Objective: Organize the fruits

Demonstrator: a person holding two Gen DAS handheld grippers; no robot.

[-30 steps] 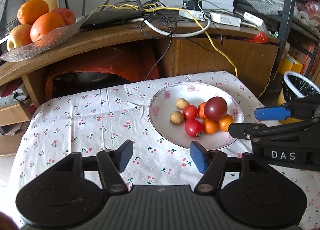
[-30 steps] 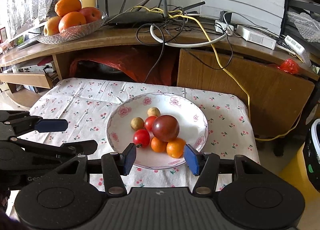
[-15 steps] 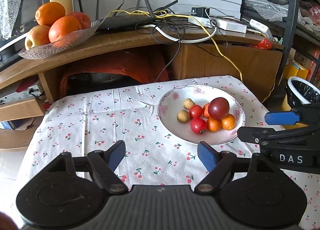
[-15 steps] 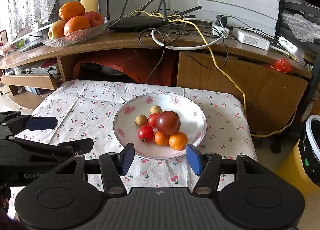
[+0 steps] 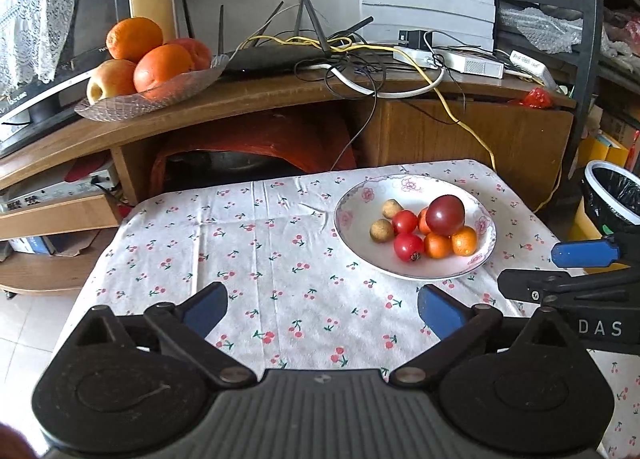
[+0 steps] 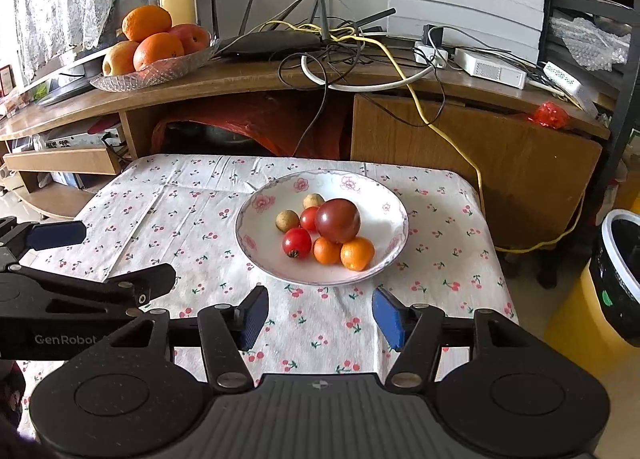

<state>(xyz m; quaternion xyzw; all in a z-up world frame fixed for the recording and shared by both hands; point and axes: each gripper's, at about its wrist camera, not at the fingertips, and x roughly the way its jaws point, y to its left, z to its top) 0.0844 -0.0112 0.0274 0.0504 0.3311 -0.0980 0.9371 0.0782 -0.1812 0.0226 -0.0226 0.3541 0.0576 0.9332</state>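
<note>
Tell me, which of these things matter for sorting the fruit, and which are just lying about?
Part of the job:
- flowered plate
- dark tomato
- two red tomatoes
- two small oranges
- two brown fruits
- both open grippers, left and right

Probably just lying about:
- glass fruit dish
- router
- cables
- bin

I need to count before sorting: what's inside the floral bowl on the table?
The floral bowl holds one large dark tomato, two red tomatoes, two small oranges and two brown longans. Anything beneath the pile is hidden.
</note>
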